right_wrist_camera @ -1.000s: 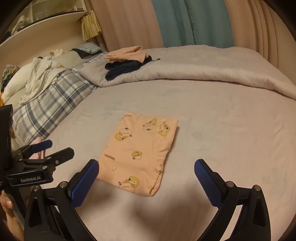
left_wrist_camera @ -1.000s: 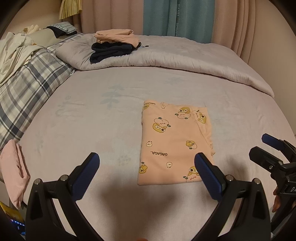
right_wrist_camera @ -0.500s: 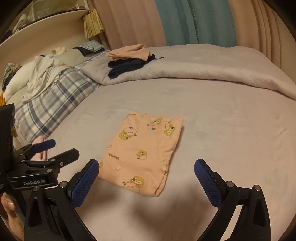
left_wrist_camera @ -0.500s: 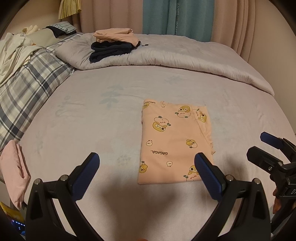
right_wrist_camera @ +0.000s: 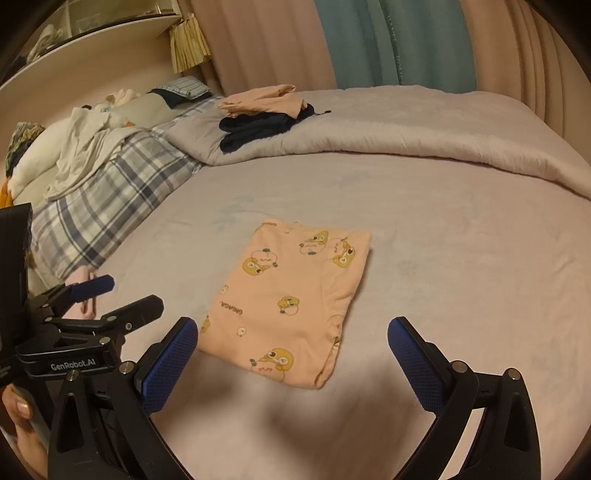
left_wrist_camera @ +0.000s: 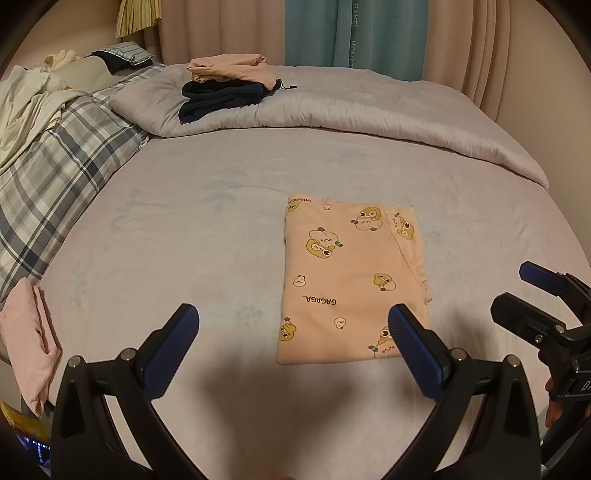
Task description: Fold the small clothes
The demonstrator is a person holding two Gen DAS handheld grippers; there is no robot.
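peach garment (left_wrist_camera: 351, 280) "GAGAGA_" | left gripper (right_wrist_camera: 122, 295) "GenRobot.AI" | curtain (left_wrist_camera: 354, 33) txt "HOME"?

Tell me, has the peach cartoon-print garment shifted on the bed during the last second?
No. In the left wrist view the peach garment lies where it did, judged against the dark folded stack behind it.

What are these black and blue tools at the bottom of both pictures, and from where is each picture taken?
They are two hand-held grippers; a person holds one in each hand, and a wide-angle camera on each looks forward along its fingers. One picture comes from the left gripper, the other from the right gripper. Each also sees the other gripper at its edge. Both sets of jaws stand open and hold nothing. On the bed lies a folded peach garment with cartoon prints. Farther back, a stack of folded clothes rests on the grey quilt.
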